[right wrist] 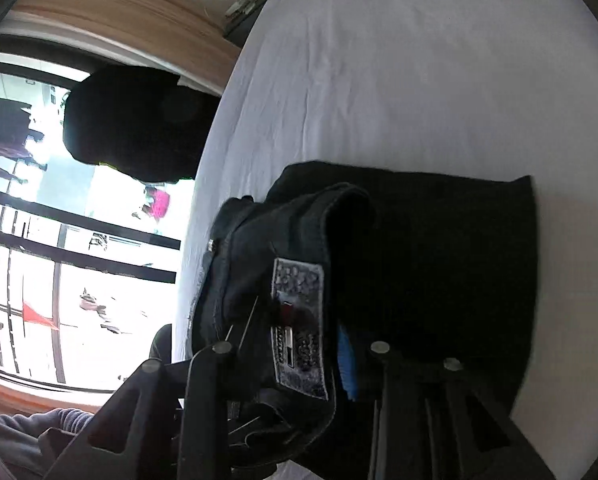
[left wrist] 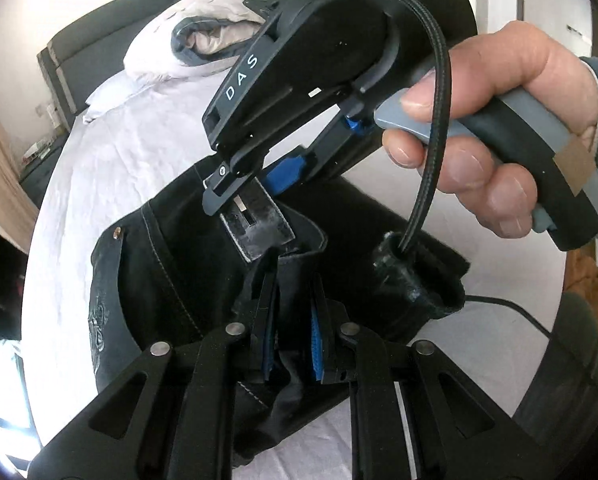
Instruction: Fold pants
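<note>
Holding black pants (left wrist: 171,280) on the bed (left wrist: 139,152) | left gripper (left wrist: 293,344) pinches the fabric edge | right gripper (left wrist: 255,192) clamps the waistband at its label | we judge denim heavy, floppy; grip 2 seams.

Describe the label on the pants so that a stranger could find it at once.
Start from the white bed, where the black pants lie. At their waistband, near the right gripper, sits the label. It is a grey rectangular patch with a pale stitched border, the only such patch on the dark cloth.
</note>
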